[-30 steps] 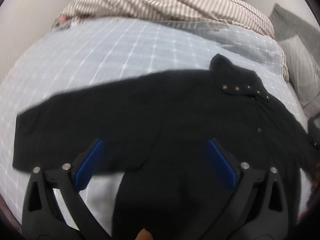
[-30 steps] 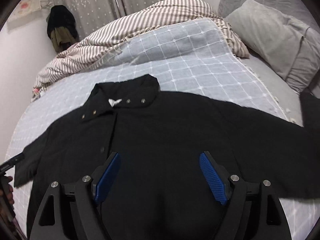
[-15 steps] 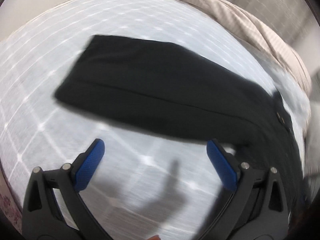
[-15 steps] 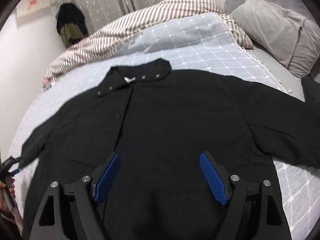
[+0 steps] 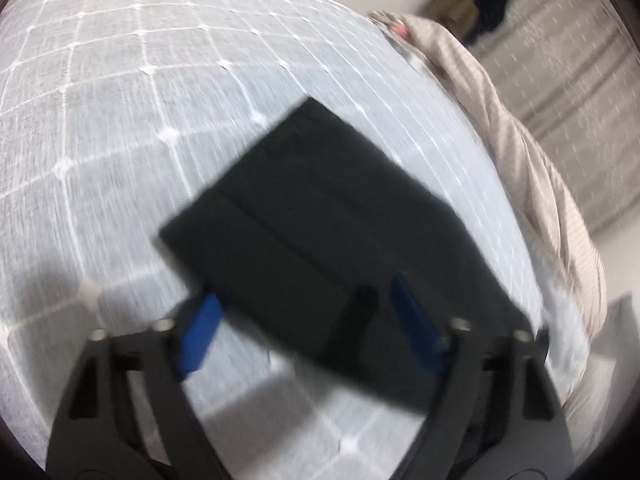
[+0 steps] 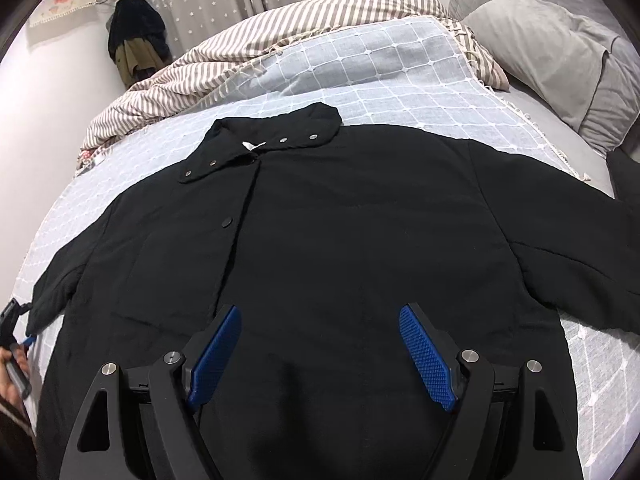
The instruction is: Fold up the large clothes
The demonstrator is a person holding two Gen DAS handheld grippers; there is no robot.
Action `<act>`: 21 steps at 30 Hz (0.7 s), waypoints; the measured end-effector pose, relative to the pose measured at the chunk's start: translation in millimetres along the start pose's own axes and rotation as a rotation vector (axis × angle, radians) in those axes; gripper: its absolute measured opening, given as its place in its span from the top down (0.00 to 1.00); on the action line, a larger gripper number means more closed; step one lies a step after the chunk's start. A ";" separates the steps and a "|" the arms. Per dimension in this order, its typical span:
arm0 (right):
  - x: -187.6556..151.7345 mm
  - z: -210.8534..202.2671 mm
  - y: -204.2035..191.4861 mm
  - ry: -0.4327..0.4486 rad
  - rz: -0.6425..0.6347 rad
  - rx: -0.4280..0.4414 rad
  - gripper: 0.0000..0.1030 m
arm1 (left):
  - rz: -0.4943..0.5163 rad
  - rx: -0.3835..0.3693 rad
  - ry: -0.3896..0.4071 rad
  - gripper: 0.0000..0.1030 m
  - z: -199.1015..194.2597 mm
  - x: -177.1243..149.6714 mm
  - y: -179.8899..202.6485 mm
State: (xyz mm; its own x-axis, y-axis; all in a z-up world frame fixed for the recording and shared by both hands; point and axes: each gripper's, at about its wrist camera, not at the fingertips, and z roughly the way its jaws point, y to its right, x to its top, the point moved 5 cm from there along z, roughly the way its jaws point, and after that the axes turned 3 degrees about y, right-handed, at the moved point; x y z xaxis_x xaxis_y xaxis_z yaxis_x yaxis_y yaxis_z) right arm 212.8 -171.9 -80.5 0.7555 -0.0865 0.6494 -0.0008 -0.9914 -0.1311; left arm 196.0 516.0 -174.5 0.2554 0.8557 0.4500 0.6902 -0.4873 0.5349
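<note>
A large black coat [image 6: 340,240] lies spread flat, front up, on the light blue checked bedspread [image 6: 380,68], collar [image 6: 260,140] toward the far side, sleeves out to both sides. My right gripper [image 6: 320,344] is open and hovers over the coat's lower middle. In the blurred left wrist view, my left gripper [image 5: 308,324] is open at the cuff end of the coat's left sleeve [image 5: 312,240], which lies between its jaws. The left gripper [image 6: 16,320] shows at the far left of the right wrist view by that cuff.
A striped blanket [image 6: 280,28] is bunched along the far side of the bed. Grey pillows [image 6: 560,48] lie at the right. Dark clothes [image 6: 136,44] hang on the wall by the curtain. Another dark item [image 6: 624,176] sits at the right edge.
My left gripper swung left from the coat's body to the sleeve cuff and closed in on it. My right gripper moved slightly closer over the coat.
</note>
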 end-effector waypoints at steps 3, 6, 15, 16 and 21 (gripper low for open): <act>0.7 -1.0 0.8 0.007 0.001 -0.006 0.20 | -0.098 -0.009 0.010 0.56 7.9 9.7 -9.5; 0.6 -0.4 3.4 0.004 0.006 -0.011 0.20 | -0.144 0.003 -0.010 0.79 10.4 10.4 -13.3; 0.2 3.4 6.0 -0.008 0.020 -0.007 0.20 | -0.044 -0.166 0.134 0.89 -42.5 25.6 62.9; 0.8 3.8 5.6 -0.009 0.019 -0.006 0.20 | -0.016 -0.198 0.147 0.89 -50.6 24.7 79.4; 1.1 4.2 2.4 -0.007 0.005 -0.004 0.20 | 0.117 -0.365 0.173 0.90 -82.4 8.3 162.6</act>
State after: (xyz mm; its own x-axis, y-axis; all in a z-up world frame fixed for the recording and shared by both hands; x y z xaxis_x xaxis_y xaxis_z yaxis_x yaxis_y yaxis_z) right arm 216.4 -173.9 -83.3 0.7599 -0.0905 0.6437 -0.0069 -0.9913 -0.1312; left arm 254.6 429.5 -24.9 0.1788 0.7644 0.6195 0.3702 -0.6356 0.6775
